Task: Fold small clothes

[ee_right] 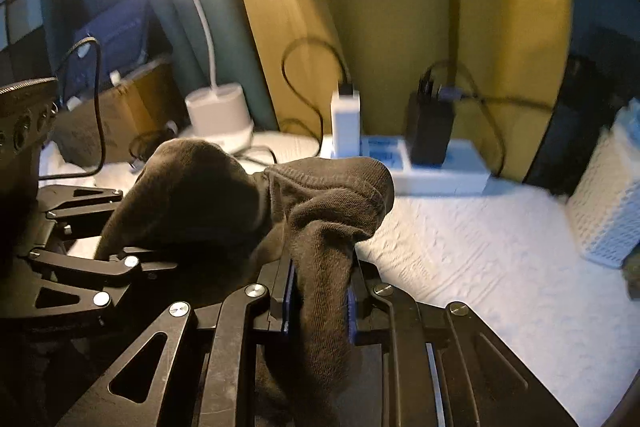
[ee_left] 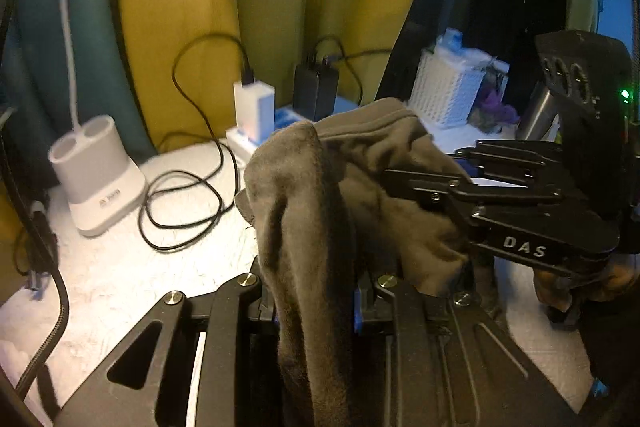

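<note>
Two grippers: both are clamped on one dark sock (ee_left: 320,195), held up off the white textured surface (ee_left: 120,267).
Left gripper (ee_left: 316,311): clenched on a hanging fold of the sock; fabric is draped down between its fingers.
Right gripper (ee_right: 322,297): pinched shut on another bunched part of the sock, blue pads seen either side of the cloth.
Writing: "DAS" is printed in white on the right gripper's black frame, seen in the left wrist view. A small logo is on the lamp base (ee_left: 96,179), too blurred to be read.
Sock spot: kept in mid-air, over the near middle of the surface, between the two tools.
Back edge: a white power strip (ee_right: 432,171) with a white charger (ee_right: 346,123) and a black charger (ee_right: 430,131) plugged in; black cables (ee_left: 188,203) are looped near the lamp base.
Right edge: a white lattice basket (ee_right: 608,211) is parked there.
View blockers: the sock and gripper frames cover most of the lower frame in both views.
</note>
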The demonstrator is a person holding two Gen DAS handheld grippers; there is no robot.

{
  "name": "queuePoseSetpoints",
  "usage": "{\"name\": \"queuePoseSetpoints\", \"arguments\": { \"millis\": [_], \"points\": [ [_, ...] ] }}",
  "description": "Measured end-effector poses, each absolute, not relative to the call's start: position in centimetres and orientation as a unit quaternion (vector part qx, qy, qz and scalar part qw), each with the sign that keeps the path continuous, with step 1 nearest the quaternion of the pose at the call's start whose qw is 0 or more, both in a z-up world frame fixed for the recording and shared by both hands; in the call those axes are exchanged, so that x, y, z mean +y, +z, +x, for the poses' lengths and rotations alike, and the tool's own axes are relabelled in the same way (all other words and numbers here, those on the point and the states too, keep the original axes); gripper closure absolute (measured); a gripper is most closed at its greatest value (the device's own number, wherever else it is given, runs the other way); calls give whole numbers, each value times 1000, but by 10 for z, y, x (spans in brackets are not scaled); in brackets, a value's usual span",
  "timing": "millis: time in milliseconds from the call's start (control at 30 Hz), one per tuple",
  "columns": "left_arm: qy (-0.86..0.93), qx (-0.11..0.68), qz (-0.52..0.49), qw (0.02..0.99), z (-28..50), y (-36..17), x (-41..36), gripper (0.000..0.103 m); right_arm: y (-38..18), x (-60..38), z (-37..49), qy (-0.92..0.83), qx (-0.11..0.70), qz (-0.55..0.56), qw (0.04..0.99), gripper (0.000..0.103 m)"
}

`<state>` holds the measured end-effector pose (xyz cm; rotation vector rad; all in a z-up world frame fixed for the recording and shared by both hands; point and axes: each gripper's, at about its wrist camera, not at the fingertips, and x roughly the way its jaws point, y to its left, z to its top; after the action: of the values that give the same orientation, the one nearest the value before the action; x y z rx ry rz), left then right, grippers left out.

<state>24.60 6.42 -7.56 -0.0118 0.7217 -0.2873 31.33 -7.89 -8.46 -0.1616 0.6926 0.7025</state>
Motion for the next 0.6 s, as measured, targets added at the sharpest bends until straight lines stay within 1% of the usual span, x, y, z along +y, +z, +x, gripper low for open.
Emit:
{"name": "queuePoseSetpoints", "arguments": {
  "millis": [267, 600],
  "points": [
    [-134, 309, -2, 942, 205, -39, 63, 81, -32, -93, 259, 335, 270, -81, 899, 84],
    [-128, 257, -4, 958, 149, 3, 64, 82, 20, -103, 188, 346, 199, -92, 912, 85]
  ]
}}
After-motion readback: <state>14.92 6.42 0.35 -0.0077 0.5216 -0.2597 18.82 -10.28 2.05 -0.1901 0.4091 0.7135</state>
